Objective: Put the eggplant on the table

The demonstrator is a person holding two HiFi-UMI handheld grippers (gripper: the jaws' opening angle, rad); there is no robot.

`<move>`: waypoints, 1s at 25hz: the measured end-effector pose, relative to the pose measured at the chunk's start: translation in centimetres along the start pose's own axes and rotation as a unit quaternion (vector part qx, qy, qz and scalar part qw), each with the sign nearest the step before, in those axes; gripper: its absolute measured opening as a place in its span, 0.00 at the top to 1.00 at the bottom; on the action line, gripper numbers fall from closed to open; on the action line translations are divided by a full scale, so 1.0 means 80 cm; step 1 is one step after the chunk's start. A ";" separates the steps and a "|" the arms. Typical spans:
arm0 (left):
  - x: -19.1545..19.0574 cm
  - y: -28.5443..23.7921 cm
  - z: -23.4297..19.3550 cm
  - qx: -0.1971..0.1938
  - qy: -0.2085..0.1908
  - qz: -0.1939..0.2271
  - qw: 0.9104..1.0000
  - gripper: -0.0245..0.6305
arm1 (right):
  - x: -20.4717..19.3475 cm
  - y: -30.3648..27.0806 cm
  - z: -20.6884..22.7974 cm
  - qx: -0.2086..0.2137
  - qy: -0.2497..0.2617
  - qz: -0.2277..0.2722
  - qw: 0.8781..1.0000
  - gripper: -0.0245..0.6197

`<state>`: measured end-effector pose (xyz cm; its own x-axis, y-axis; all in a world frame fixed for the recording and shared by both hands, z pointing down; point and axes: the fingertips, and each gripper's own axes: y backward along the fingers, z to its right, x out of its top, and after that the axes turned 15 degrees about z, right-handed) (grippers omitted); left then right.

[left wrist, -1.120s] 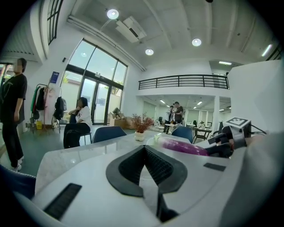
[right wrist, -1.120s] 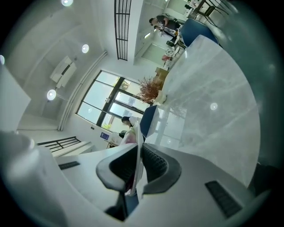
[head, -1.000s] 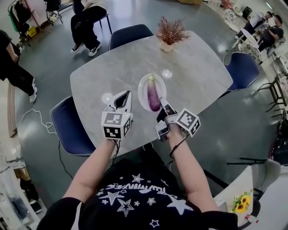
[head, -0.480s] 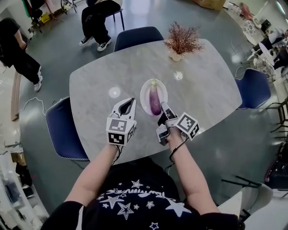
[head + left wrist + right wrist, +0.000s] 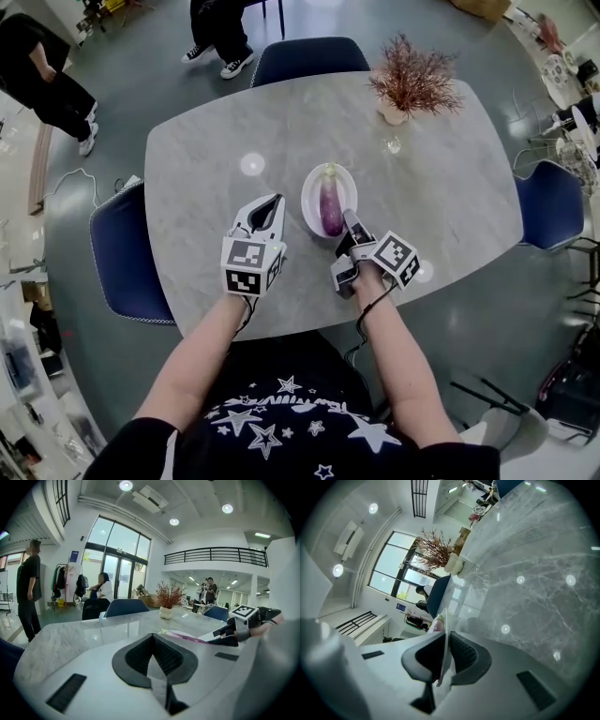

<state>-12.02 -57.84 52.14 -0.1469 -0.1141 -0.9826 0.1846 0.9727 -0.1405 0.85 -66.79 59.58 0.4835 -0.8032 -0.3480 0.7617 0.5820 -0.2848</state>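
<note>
Counts, left to right in the head view: one blue chair at the left [image 5: 117, 253], one left gripper [image 5: 272, 202], one blue chair at the far side [image 5: 309, 56], one white plate [image 5: 309, 192], one eggplant [image 5: 331, 208], one right gripper [image 5: 349, 217], one potted dried plant [image 5: 412, 84], and one blue chair at the right [image 5: 548, 202]. All but the chairs stand on or over one grey marble table [image 5: 206, 159]. That makes three chairs and two grippers.

The left gripper sits over bare tabletop just left of the plate. In the left gripper view its jaws meet at the tips [image 5: 152, 637] and I see nothing between them.

The eggplant lies on the plate, near the table's middle. Its long axis runs away from me, tilted a little to the left at the far end. The pale stem end points to the far side of the table, and the rounded purple end points toward the right gripper.

The right gripper is at the plate's near right edge. In the right gripper view its jaws [image 5: 445, 637] are pressed onto the thin white rim of the plate [image 5: 443, 620].

Writing: my black shirt [image 5: 281, 412] carries white stars and a line of lettering, too small for me to read.
</note>
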 end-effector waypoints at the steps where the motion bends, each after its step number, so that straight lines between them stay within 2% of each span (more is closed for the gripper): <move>1: -0.003 0.000 -0.003 0.001 0.003 -0.003 1.000 0.95 | -0.003 -0.004 0.003 -0.006 -0.004 0.000 1.000 0.92; 8: -0.022 -0.015 -0.007 -0.006 0.015 -0.014 1.000 0.95 | -0.006 -0.029 0.023 -0.036 -0.002 -0.007 0.999 0.92; 25: -0.019 -0.017 -0.012 -0.007 0.016 -0.018 1.000 0.95 | -0.015 -0.031 0.045 -0.084 0.009 -0.026 0.996 0.92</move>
<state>-13.01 -58.83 53.96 -0.1844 -0.1419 -0.9725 0.1660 0.9708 -0.1731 -0.02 -67.74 63.92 0.4364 -0.8311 -0.3447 0.7017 0.5542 -0.4478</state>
